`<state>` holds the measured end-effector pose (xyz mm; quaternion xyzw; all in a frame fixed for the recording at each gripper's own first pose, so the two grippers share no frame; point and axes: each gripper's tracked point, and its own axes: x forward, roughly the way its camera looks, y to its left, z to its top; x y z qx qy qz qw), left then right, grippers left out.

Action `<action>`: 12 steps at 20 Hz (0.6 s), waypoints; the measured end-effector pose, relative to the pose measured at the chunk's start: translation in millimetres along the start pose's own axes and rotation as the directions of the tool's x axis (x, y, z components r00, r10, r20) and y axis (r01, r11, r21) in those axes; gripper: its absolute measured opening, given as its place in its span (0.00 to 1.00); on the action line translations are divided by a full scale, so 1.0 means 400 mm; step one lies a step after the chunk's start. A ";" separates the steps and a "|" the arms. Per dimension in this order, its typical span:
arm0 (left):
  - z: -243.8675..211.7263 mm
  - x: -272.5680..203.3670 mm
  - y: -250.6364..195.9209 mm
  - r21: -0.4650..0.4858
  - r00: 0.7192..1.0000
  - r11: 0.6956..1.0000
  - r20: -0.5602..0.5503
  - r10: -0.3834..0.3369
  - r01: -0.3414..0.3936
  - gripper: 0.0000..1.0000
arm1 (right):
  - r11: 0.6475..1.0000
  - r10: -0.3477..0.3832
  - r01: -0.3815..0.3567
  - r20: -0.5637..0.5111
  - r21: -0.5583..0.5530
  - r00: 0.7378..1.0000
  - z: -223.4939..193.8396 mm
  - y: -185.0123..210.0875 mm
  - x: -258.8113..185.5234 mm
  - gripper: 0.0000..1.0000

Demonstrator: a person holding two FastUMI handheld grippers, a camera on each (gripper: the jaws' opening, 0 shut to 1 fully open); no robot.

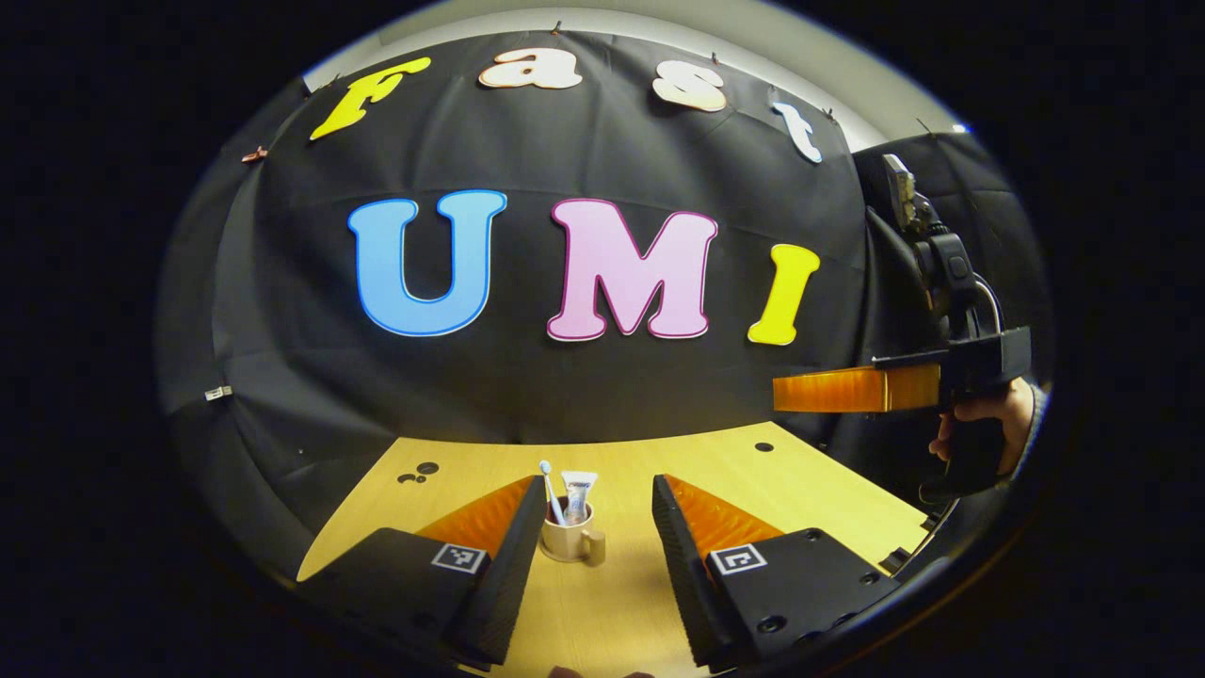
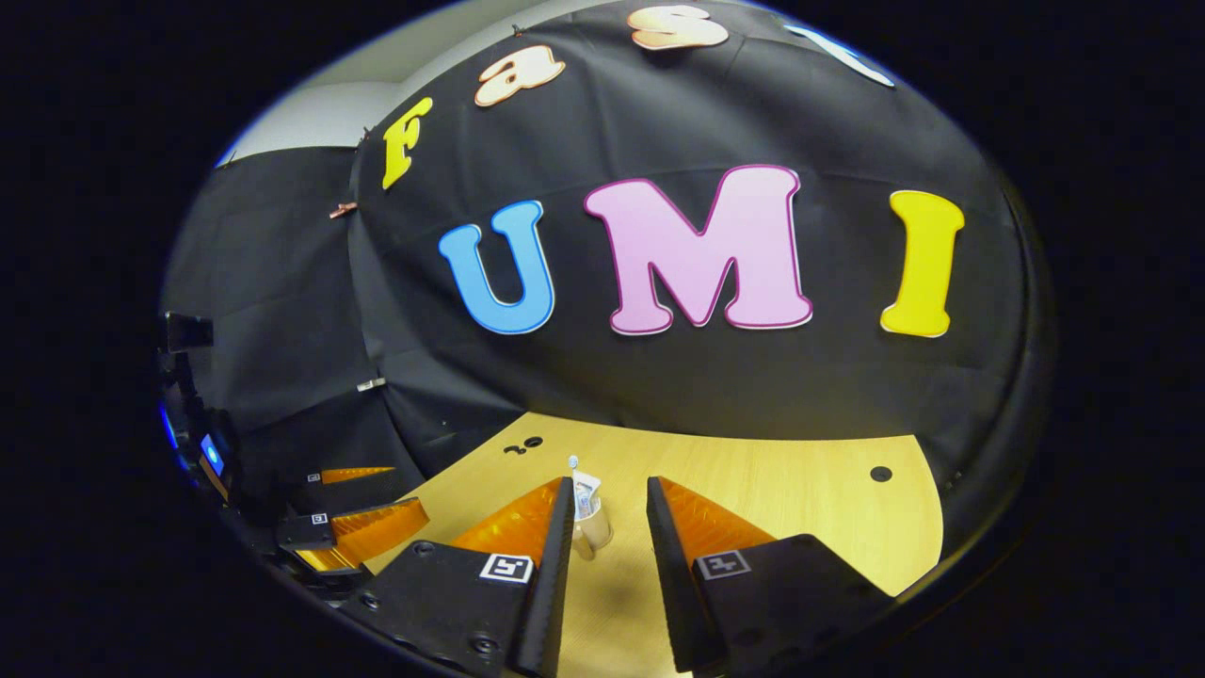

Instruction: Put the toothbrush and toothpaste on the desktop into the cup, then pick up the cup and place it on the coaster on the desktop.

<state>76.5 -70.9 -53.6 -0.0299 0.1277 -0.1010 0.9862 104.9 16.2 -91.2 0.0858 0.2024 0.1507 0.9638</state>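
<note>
Cup [image 1: 568,540], small beige ceramic mug with a side handle, stands upright on the pale wooden desk [image 1: 828,508], already holding the white toothbrush [image 1: 550,490] and the white-and-grey toothpaste tube [image 1: 577,493], both poking up past the rim. I judge step one done; what's left is lifting the cup and setting it on the coaster. I can't make out any coaster on the desk from either view, so I'd have to find it first.

Left gripper [image 1: 597,504]: jaws spread wide, cup sits between them but a bit ahead, not touching. Right gripper [image 2: 609,504]: jaws spread too, holding nothing, cup [image 2: 595,527] just ahead near its left finger. In the left gripper view I also see the right gripper [image 1: 852,389] held high off to the right, well apart from the cup, a hand [image 1: 988,419] on its grip.

Next move as I see it: push the left gripper forward so the jaws straddle the cup body, clear of the handle, close gently, lift straight so the toothbrush and tube don't tip out
</note>
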 end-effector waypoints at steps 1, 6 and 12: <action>0.012 -0.003 -0.008 0.007 1.000 1.000 0.006 -0.006 0.006 0.72 | 1.000 -0.008 0.008 0.011 0.003 1.000 0.007 -0.006 -0.021 0.48; 0.056 -0.016 -0.063 0.060 0.998 0.997 0.021 -0.051 0.050 0.72 | 0.999 -0.033 0.033 0.047 0.010 0.998 0.023 -0.014 -0.095 0.48; 0.074 -0.034 -0.141 0.073 0.995 0.993 0.032 -0.099 0.097 0.72 | 0.999 -0.033 0.033 0.094 0.000 0.995 0.036 -0.006 -0.146 0.49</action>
